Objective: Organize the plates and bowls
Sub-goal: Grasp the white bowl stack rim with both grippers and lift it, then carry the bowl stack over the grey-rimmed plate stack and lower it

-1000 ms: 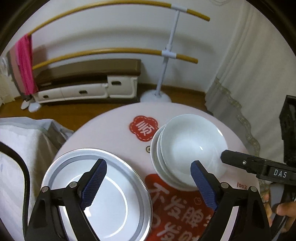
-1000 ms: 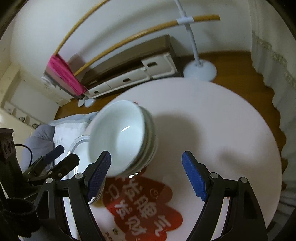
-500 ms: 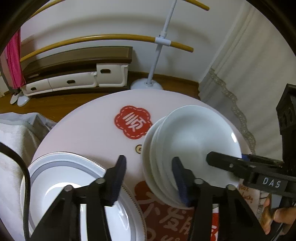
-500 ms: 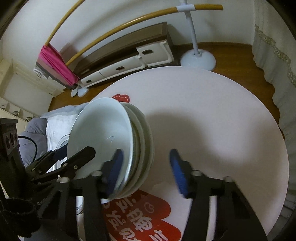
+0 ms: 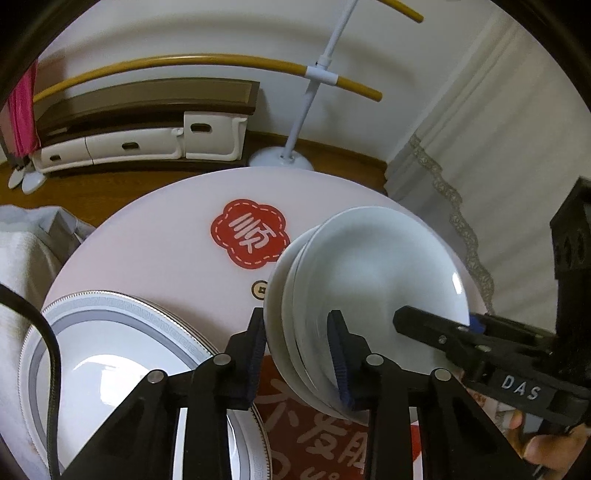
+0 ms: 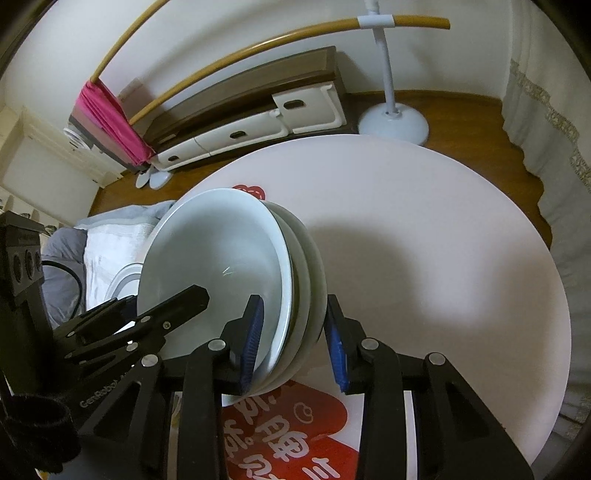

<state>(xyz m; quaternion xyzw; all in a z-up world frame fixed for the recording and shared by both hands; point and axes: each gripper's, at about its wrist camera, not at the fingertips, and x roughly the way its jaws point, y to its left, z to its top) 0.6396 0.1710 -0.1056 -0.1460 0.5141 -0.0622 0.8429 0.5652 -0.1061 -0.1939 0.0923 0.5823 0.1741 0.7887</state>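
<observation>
Both tongs, left (image 5: 297, 354) and right (image 6: 295, 341), wide apart earlier, now clench the bowl stack (image 5: 369, 295) rims.

A white wall (image 5: 221, 33) rises over a wooden floor (image 6: 461, 107). A low brown cabinet (image 5: 147, 99) with white drawers (image 5: 129, 146) stands against it; pale curtains (image 5: 517, 147) hang nearby.

I see a stack of white bowls (image 5: 373, 280), glossy and plain, nested one inside another with three rims showing at the edge. The stack sits over the round worktop (image 5: 155, 258), near its middle. To its left lies a wide plate (image 5: 107, 354), white with a grey patterned band round the rim, flat at the worktop's edge.
</observation>
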